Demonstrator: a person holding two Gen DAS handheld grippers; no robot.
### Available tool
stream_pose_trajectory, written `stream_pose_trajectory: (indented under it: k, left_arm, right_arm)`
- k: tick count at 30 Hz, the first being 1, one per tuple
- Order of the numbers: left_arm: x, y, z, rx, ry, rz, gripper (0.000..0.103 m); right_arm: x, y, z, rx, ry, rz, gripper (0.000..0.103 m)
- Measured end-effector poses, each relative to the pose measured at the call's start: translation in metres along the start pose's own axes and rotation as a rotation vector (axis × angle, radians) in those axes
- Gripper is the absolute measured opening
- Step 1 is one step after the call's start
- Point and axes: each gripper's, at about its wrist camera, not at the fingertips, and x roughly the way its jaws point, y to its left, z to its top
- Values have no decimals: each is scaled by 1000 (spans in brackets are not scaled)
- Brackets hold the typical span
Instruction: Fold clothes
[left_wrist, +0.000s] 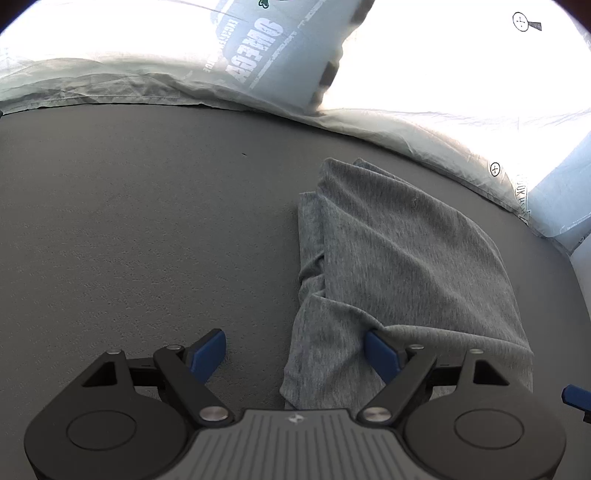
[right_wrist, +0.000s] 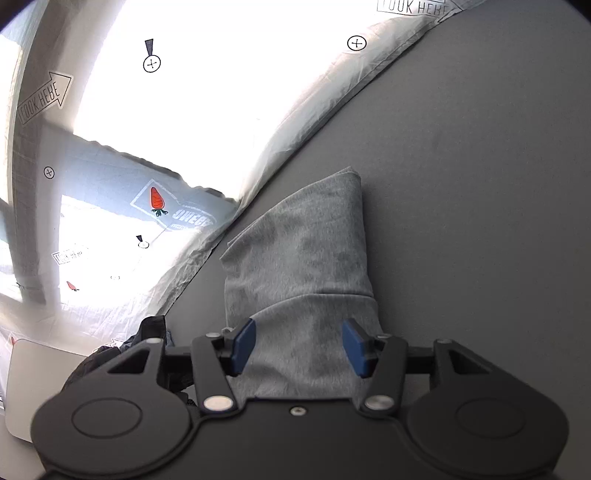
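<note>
A grey garment (left_wrist: 399, 266) lies folded into a narrow, layered bundle on the dark grey surface (left_wrist: 147, 229), toward its right side and near the crinkled pale sheet (left_wrist: 424, 133) that borders it. The left gripper (left_wrist: 295, 350) is spread wide over the garment's near left edge, its right blue pad touching the cloth, its left pad over bare surface. The right gripper (right_wrist: 299, 345) is also spread, both blue pads straddling the garment's near end (right_wrist: 303, 258). A black bag (right_wrist: 147, 332) sits by its left side.
</note>
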Motion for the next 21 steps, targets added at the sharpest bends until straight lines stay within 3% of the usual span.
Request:
stream_pose_trajectory:
  k: [4, 10, 12, 16, 17, 21]
  left_arm:
    - [-1, -3, -4, -13, -15, -1, 89]
    - [-5, -8, -20, -84, -41, -76, 87]
    - [-8, -14, -25, -99, -54, -63, 74]
    - [-14, -19, -35, -177, -62, -63, 23]
    - [-20, -22, -37, -181, -72, -72, 20]
    - [-53, -46, -48, -136, -117, -119, 18]
  right_arm:
    - [34, -11, 13, 7, 22, -44, 60]
    - [81, -10, 13, 5, 49, -81, 62]
    - [91, -3, 8, -33, 62, -92, 63]
    - [85, 15, 4, -174, 57, -125, 47]
    - [78, 18, 2, -180, 46, -117, 28]
    - [42, 36, -15, -249, -8, -117, 23]
